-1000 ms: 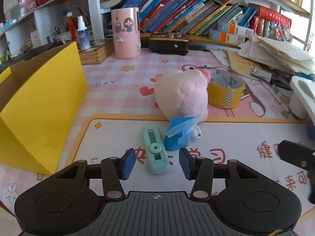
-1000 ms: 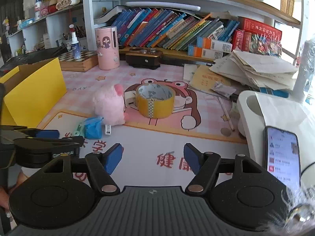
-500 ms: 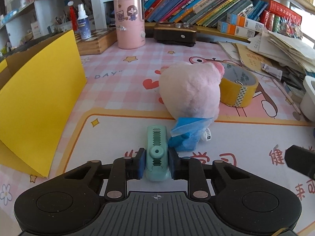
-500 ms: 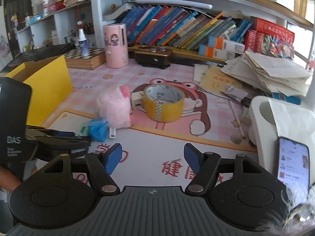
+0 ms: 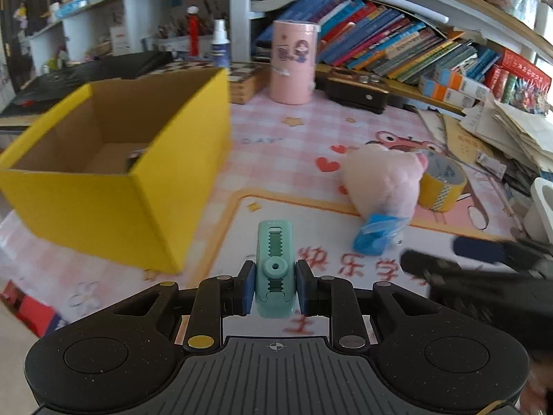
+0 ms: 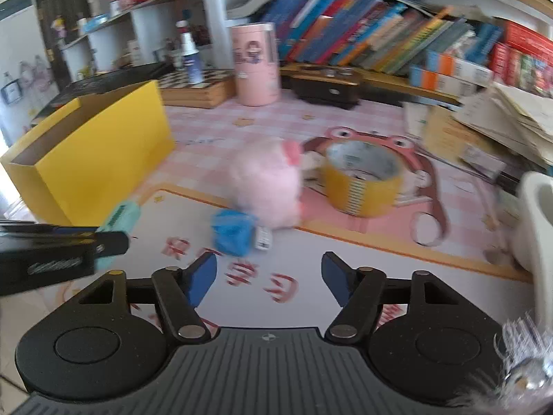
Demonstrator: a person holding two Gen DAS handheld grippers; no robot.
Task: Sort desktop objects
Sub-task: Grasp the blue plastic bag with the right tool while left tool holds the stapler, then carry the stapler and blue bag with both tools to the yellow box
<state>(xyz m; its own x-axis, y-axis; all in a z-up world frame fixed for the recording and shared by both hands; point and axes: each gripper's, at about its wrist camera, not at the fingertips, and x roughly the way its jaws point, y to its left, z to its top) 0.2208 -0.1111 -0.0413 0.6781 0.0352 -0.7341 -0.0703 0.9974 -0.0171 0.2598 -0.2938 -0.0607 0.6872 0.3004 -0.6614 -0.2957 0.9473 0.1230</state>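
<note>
Mint corrector (image 5: 275,267), ribbed with a round hub, sits pinched in the left gripper (image 5: 275,290) above the mat (image 5: 331,221), beside the open yellow box (image 5: 114,186). Right gripper (image 6: 268,282) fingers spread wide.

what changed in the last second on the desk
The left tool closed on the mint correction tape and lifted it off the mat, swinging toward the yellow box. The right tool stayed open and empty. The pink plush and tape roll stayed put.
</note>
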